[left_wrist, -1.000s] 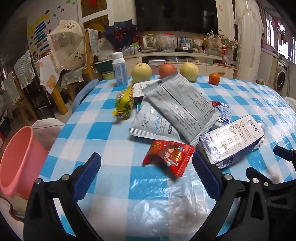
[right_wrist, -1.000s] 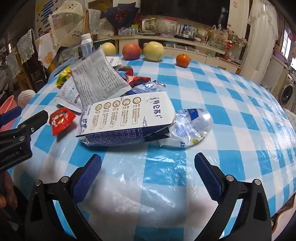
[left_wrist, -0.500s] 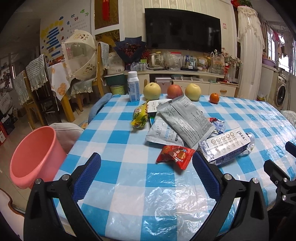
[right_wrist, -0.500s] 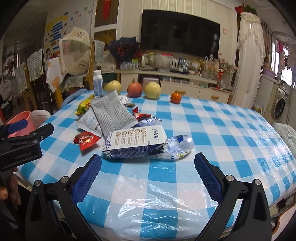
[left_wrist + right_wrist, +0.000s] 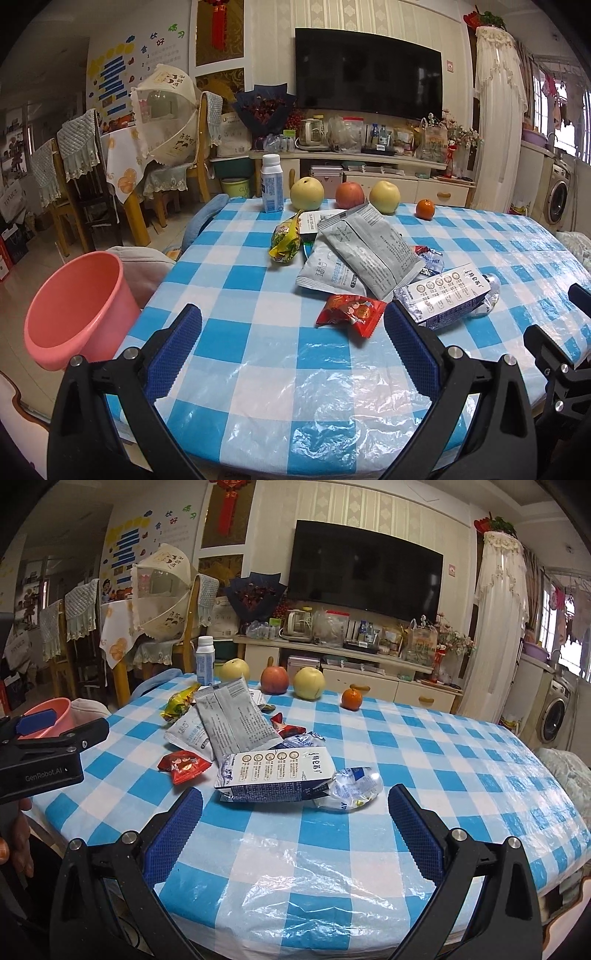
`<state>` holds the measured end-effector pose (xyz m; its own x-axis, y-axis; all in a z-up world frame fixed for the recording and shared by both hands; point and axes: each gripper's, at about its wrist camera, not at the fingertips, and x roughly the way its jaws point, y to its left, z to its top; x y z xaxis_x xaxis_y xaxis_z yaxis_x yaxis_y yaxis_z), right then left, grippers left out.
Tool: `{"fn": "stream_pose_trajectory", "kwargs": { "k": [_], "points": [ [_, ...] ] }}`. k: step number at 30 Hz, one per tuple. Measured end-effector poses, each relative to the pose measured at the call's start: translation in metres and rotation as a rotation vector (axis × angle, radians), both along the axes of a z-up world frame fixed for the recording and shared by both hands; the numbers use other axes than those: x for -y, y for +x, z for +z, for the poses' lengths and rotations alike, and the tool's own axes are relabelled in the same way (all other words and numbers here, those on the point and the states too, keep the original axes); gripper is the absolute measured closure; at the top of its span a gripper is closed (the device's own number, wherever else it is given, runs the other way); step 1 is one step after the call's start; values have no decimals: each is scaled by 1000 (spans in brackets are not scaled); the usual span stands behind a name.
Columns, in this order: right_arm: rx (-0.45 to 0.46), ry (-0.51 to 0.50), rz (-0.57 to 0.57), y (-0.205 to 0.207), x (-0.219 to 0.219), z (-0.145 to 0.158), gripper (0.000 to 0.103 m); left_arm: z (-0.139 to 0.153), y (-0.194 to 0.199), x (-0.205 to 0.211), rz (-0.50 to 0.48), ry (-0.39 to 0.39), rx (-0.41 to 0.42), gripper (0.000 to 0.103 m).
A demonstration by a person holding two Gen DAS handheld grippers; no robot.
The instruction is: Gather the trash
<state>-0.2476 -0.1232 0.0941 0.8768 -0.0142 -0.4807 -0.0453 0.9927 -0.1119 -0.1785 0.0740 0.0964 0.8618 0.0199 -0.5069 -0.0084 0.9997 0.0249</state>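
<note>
While both grippers hung back off the near table edge, jaws wide apart & empty, the red wrapper lay ahead-right of the left gripper, nearer it than the right gripper; long axis roughly crosswise. Pink bin sat off the table's left.

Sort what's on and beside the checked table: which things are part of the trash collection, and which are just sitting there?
Part of the job: red snack wrapper, flattened milk carton, grey pouch, white pouch, yellow-green wrapper, crumpled clear wrapper, pink bin.

Just lying about: two pears, apple, orange, upright bottle.
</note>
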Motion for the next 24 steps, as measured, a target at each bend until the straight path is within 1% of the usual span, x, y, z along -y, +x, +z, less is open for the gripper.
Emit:
{"fn": "stream_pose_trajectory", "kwargs": {
  "k": [8, 14, 19, 24],
  "points": [
    [17, -9, -2, 1, 1, -2, 4, 0, -1, 1, 0, 0, 3, 3],
    [10, -5, 2, 5, 7, -8, 4, -1, -1, 1, 1, 11, -4, 3],
    [-17, -24, 18, 11, 7, -16, 4, -6, -1, 2, 9, 33, 22, 3],
    [-48, -4, 48, 15, 11, -20, 4, -12, 2, 2, 4, 11, 32, 3]
  ]
}}
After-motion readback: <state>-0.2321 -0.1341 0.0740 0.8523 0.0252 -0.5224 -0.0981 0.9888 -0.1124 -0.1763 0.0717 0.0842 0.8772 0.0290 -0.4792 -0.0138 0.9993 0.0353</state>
